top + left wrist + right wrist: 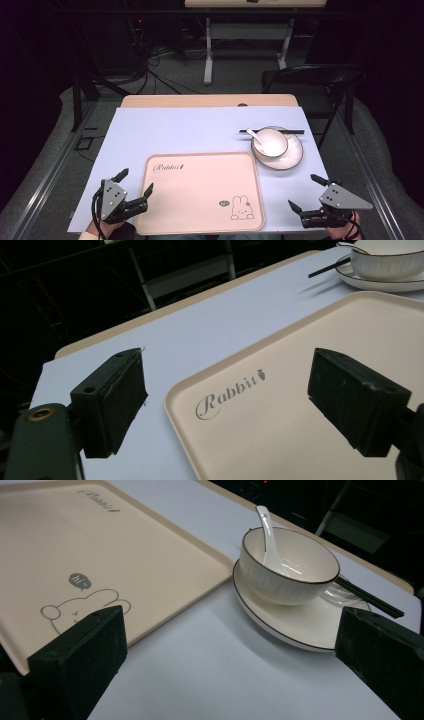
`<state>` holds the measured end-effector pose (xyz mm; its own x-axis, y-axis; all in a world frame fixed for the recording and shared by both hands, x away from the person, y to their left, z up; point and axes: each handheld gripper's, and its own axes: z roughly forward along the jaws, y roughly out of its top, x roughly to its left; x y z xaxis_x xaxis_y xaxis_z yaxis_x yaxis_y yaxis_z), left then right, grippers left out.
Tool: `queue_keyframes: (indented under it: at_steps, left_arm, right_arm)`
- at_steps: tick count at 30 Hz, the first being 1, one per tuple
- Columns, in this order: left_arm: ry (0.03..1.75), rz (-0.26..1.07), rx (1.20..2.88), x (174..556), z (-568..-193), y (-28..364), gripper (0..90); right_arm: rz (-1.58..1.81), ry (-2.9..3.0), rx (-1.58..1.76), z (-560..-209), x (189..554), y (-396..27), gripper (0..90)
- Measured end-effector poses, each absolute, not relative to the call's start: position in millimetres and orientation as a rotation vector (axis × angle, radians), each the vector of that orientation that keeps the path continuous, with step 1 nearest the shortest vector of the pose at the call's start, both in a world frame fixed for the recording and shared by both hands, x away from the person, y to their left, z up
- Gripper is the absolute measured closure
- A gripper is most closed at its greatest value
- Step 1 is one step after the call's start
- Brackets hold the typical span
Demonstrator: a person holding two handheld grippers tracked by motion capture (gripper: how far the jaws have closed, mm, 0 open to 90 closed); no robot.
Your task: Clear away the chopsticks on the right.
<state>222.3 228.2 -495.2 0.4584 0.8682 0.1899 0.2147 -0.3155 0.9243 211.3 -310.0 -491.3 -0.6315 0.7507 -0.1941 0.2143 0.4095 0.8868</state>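
Left tool is spread wide, one jaw over the near-left corner of the pink tray and the other outside its rim, nothing pinched. Right tool is spread too, hanging over bare desk off the tray's right edge and aimed at the crockery. So the tray sits front and centre with nothing on it, and just past its far-right corner there's a white bowl with a spoon in it, sitting on a plate, with black chopsticks lying behind, seemingly resting across the plate's far rim. Looks to me like the very start, nothing loaded yet. Next move is probably the right tool going forward to the bowl's rim, keeping it level so the spoon stays put
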Motion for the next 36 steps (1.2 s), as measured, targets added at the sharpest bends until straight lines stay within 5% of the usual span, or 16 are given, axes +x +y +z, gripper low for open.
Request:
queue_keyframes:
  at_steps: [19, 36]
  left_arm:
    - [0.923, 0.897, 1.810, 221.2, -494.7, 226.9, 15.6]
    - [0.929, 0.900, 1.807, 220.5, -495.0, 227.8, 15.6]
  right_arm:
    - [1.032, 2.322, 0.836, -470.9, 248.7, -321.6, 0.5]
    - [0.870, 2.555, 0.698, -443.8, 329.4, -334.6, 0.0]
